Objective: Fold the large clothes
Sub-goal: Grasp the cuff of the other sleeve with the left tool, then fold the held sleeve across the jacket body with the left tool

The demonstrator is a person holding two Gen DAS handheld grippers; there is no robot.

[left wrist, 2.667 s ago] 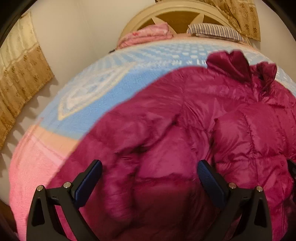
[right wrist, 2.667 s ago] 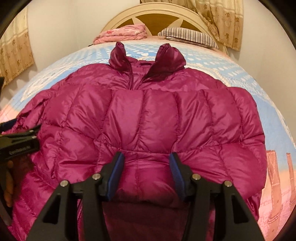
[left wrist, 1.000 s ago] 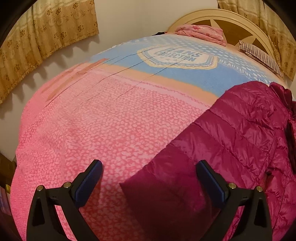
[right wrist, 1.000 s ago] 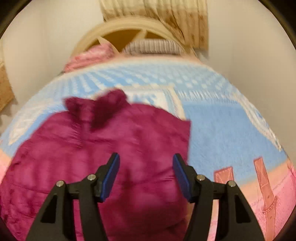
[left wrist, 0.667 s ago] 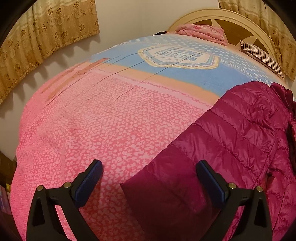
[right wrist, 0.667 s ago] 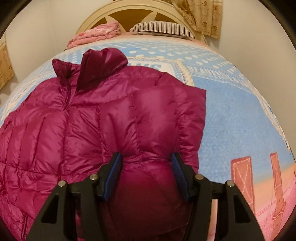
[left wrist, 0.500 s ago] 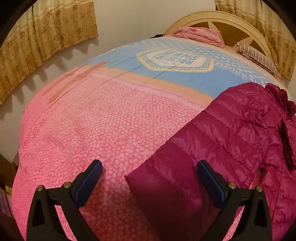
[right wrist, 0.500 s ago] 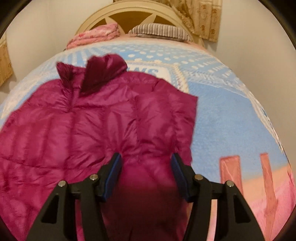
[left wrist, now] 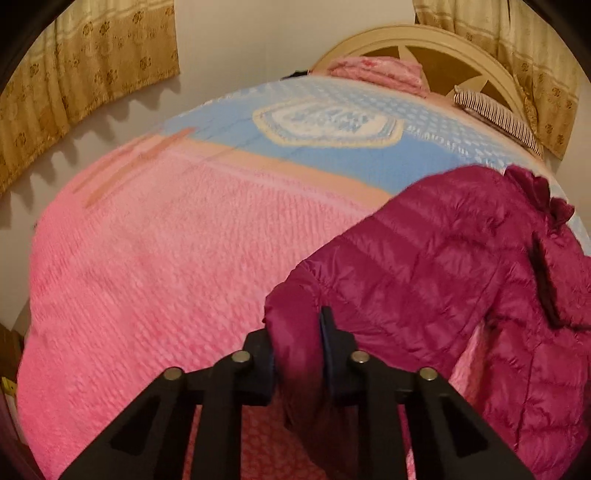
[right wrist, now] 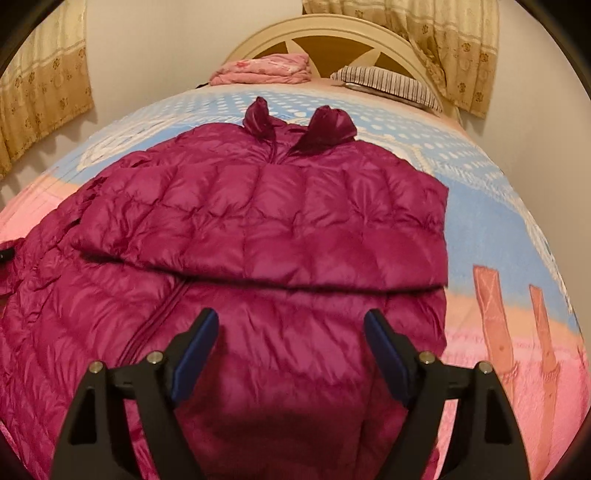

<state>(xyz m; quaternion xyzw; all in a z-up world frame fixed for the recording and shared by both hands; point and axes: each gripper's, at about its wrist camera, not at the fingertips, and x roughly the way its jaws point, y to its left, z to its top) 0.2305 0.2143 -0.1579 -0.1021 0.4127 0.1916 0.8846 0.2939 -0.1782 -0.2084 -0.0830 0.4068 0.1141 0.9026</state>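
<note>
Left claw (left wrist: pixel 297 354) grips the magenta jacket's (right wrist: pixel 258 229) sleeve cuff (left wrist: pixel 291 325) at lower centre; right claw (right wrist: pixel 290 354) hangs released; one sleeve already folded, most folding remains.

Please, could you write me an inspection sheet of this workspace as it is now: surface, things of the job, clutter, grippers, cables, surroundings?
Surface: bed covered by a pink and blue blanket.
Job's things: magenta puffer jacket lying front up, collar toward the headboard; one sleeve is folded across the chest; the other sleeve's cuff is lifted off the blanket.
Clutter: folded pink cloth and striped pillow at the head of the bed.
Grippers: left gripper, jaws shut on the cuff; right gripper, jaws open above the jacket's lower part, holding nothing.
Cables: nothing seen.
Surroundings: cream headboard, plain wall, patterned beige curtains on both sides.
</note>
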